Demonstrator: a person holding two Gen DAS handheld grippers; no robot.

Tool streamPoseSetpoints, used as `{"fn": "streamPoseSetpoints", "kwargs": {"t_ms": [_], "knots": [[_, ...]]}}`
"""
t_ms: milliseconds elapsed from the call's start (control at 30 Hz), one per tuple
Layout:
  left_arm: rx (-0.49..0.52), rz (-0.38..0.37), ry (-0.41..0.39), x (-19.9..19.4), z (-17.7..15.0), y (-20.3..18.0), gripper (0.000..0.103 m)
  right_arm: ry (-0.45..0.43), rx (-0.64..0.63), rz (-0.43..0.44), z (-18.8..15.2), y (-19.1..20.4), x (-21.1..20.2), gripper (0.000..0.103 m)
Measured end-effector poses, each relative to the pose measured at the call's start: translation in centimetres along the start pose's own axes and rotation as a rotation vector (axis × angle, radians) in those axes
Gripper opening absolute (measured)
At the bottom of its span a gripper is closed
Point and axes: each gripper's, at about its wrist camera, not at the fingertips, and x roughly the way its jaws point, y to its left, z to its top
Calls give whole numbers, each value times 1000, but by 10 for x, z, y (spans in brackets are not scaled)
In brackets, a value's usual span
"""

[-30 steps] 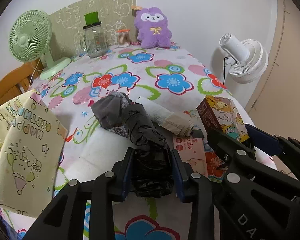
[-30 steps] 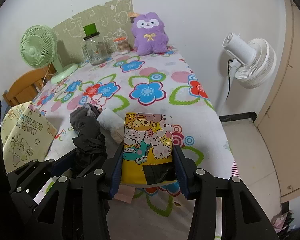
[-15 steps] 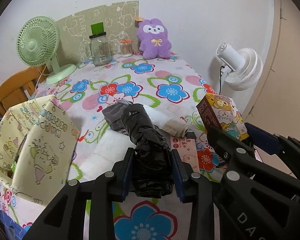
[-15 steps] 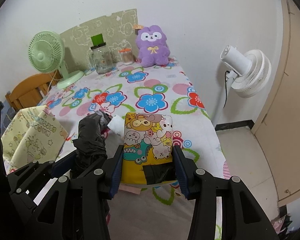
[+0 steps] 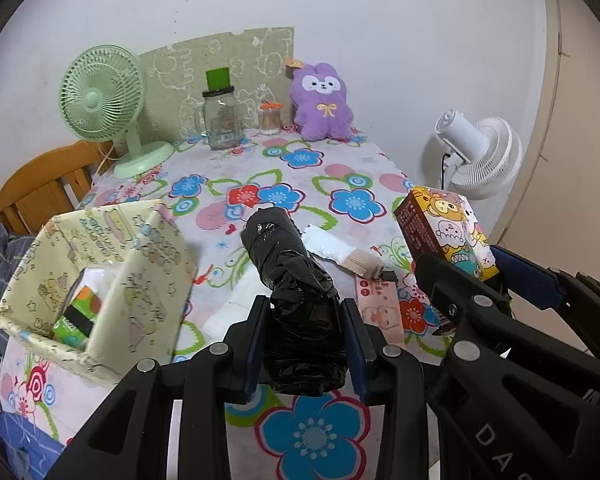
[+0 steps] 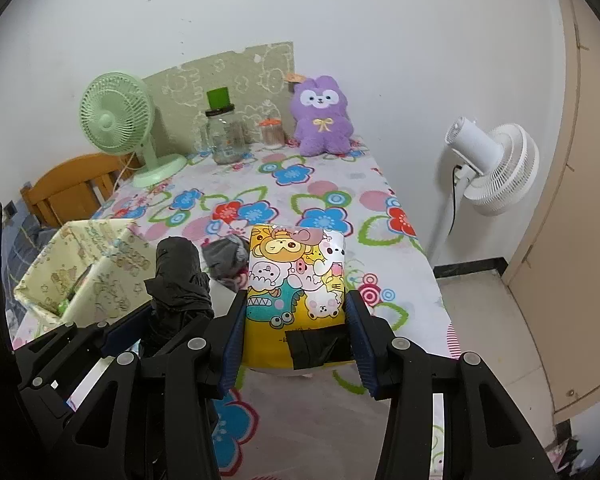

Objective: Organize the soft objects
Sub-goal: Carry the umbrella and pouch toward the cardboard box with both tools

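Clamping a black bundle (image 5: 300, 304), the left gripper (image 5: 304, 344) hovers right of the yellow box (image 5: 140, 280). Right gripper (image 6: 296, 340) jaws pinch a cartoon pack (image 6: 296, 280); a grey cloth (image 6: 224, 256) lies beyond.

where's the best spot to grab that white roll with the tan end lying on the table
Grip the white roll across its white middle, coming from above with the fingers straddling its narrow width. It lies flat on the tablecloth, slanting from upper left to its tan end at lower right, so a top-down pinch should seat best. The black bundle in the left gripper crowds its left side.
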Motion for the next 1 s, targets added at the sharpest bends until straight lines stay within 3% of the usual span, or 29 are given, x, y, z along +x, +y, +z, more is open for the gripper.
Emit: {"fn": "streamPoseSetpoints", "kwargs": {"t_ms": [300,600,1000], "knots": [[9,-12,-40,-29,4,18,36,-23,-9,26,6,22,-24,51],[8,24,-93,-53,17,38,36,-51,-27,56,21,48,-41,51],[-8,41,-89,-54,28,74,36,-40,-68,79,37,84,-33,51]]}}
